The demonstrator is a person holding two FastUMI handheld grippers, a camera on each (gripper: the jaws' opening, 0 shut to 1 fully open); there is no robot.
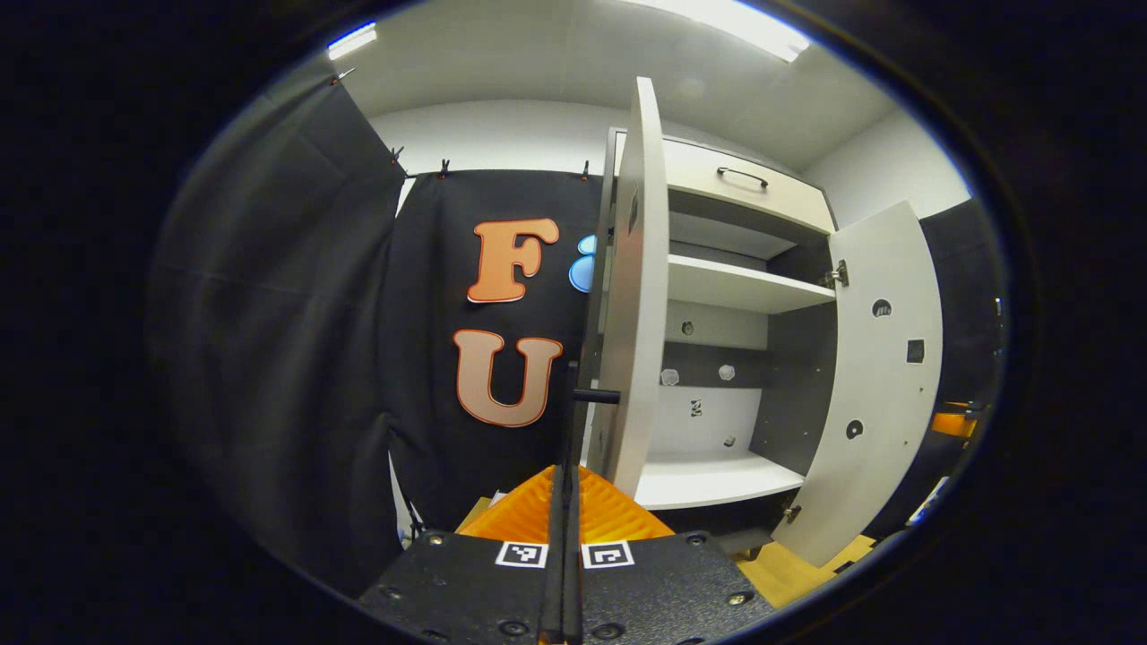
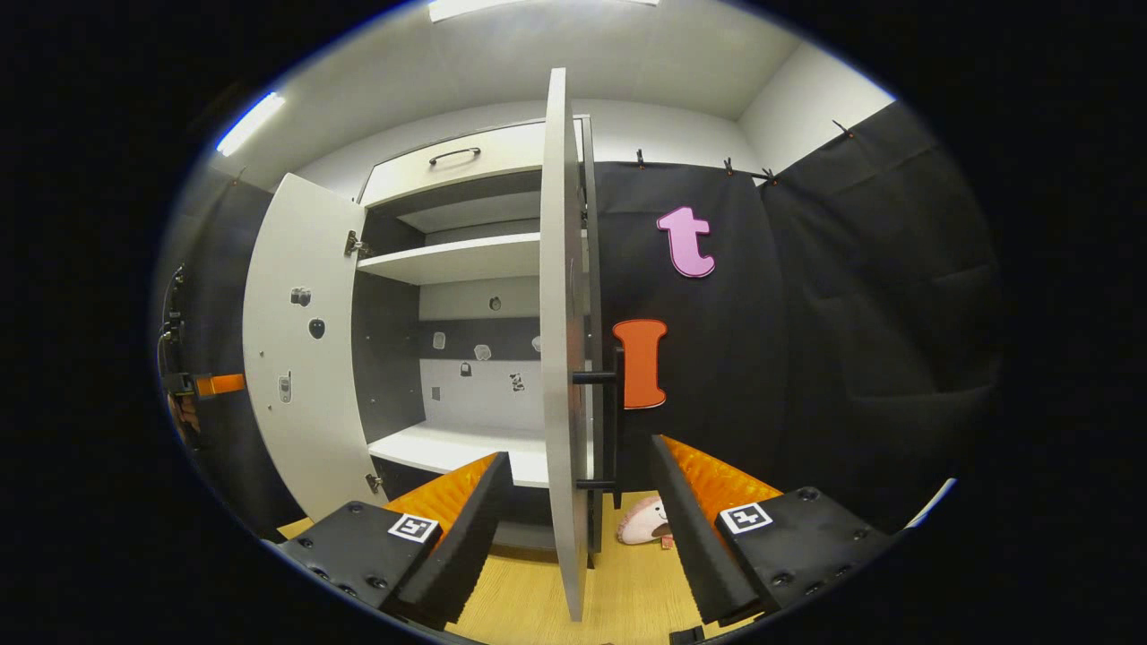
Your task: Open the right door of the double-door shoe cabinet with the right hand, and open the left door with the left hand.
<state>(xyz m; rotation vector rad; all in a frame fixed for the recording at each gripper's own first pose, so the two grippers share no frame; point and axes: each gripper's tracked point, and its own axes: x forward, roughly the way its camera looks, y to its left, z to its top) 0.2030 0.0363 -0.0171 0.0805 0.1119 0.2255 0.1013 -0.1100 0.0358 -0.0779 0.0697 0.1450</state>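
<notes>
The white shoe cabinet [image 1: 717, 287] stands with both doors swung out. In the left gripper view the left door [image 1: 632, 296] shows edge-on, and its thin black handle [image 1: 572, 403] runs down between my left gripper's [image 1: 570, 475] fingers, which are shut on it. The right door [image 1: 883, 376] hangs wide open farther off. In the right gripper view the right door [image 2: 556, 340] is edge-on too. My right gripper [image 2: 578, 452] is open, its fingers on either side of the door's edge and black handle [image 2: 614, 421] without touching them. The left door [image 2: 300, 349] stands open beyond.
Inside the cabinet are bare white shelves [image 2: 448, 260] and a top drawer [image 2: 457, 161] with a black handle. A pink plush toy [image 2: 645, 522] lies on the wooden floor [image 2: 627, 582] beside the right door. Black cloth walls [image 2: 851, 313] close in on both sides.
</notes>
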